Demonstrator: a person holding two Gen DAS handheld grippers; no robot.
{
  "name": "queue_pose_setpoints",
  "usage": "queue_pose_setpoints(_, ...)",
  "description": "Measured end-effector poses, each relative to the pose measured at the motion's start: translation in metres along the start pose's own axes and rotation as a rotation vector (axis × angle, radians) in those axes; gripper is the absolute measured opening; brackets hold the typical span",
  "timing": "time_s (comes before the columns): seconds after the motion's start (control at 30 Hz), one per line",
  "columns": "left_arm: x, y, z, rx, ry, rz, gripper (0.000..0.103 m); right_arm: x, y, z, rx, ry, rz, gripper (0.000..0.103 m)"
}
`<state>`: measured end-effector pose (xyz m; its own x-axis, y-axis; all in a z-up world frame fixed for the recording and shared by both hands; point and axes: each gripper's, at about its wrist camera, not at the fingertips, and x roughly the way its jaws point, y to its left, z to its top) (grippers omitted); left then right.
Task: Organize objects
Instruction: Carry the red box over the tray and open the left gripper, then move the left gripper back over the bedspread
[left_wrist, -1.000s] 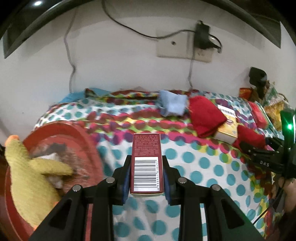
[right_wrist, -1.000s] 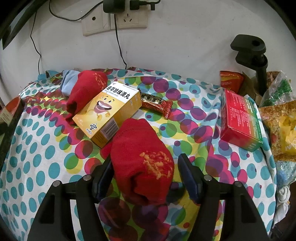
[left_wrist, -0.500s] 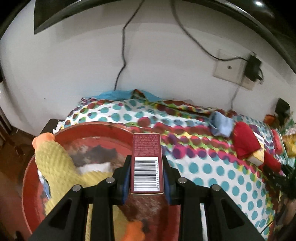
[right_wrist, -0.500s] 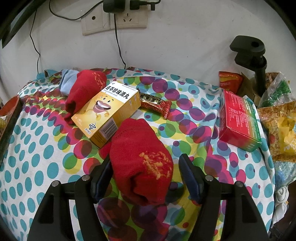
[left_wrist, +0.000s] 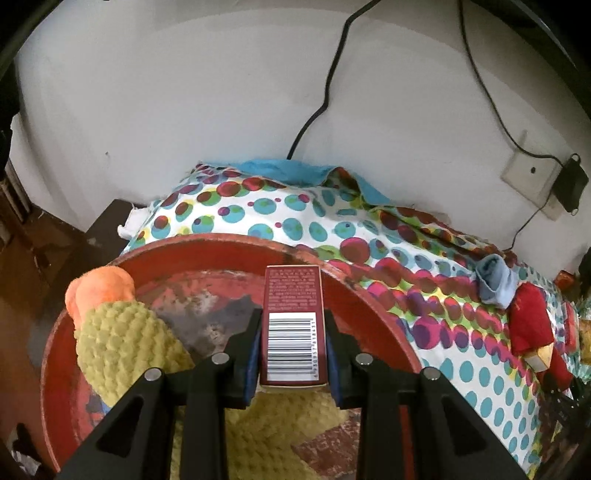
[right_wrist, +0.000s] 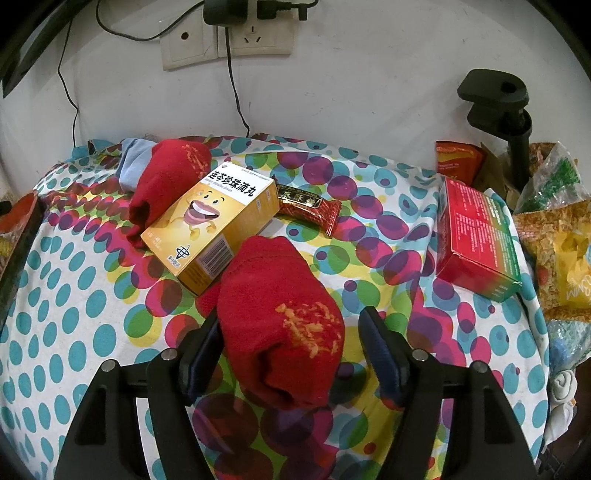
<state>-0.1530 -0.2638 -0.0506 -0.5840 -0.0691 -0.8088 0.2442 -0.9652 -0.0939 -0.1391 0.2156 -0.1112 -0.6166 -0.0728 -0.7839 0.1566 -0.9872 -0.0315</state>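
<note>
My left gripper (left_wrist: 293, 332) is shut on a narrow dark red box (left_wrist: 293, 295) with a barcode facing the camera. It hangs over a round red basin (left_wrist: 369, 291) in which a yellow plush toy (left_wrist: 122, 339) with an orange end lies. In the right wrist view my right gripper (right_wrist: 291, 332) straddles a rolled red sock (right_wrist: 280, 314) lying on the dotted cloth (right_wrist: 74, 295). Its jaws are opening, and a gap shows between the right pad and the sock.
Behind the sock lie a yellow carton (right_wrist: 210, 225), a second red sock (right_wrist: 166, 177), a pale blue sock (right_wrist: 131, 162) and a red snack bar (right_wrist: 306, 203). A red and green box (right_wrist: 476, 236), snack bags (right_wrist: 554, 240) and a black clamp stand (right_wrist: 495, 99) crowd the right edge.
My left gripper has carried the dark red box leftward from above the dotted cloth to above the red basin. The right gripper's jaws have spread slightly around the red sock.
</note>
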Motion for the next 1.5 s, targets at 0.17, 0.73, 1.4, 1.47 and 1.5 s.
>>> queue_pose_setpoints(0.17,0.007,-0.004,0.003,0.029,0.010,0.025,0.030,0.000,0.000,0.000,0.001,0.000,0.001,0.071)
queue_pose_setpoints(0.73,0.004,-0.013,0.005,0.063,0.004,0.099,0.060,0.001,0.000,0.000,-0.001,0.000,-0.004,0.072)
queue_pose_setpoints(1.4,-0.051,-0.068,-0.045,0.172,-0.063,-0.002,0.060,-0.001,0.000,0.001,-0.006,-0.017,0.024,0.058)
queue_pose_setpoints(1.47,-0.057,-0.076,-0.057,0.189,-0.060,-0.015,0.060,-0.002,-0.002,0.000,-0.003,-0.022,0.029,0.056)
queue_pose_setpoints(1.5,-0.059,-0.080,-0.063,0.195,-0.061,-0.026,0.060,-0.002,-0.004,0.000,-0.002,-0.023,0.035,0.055)
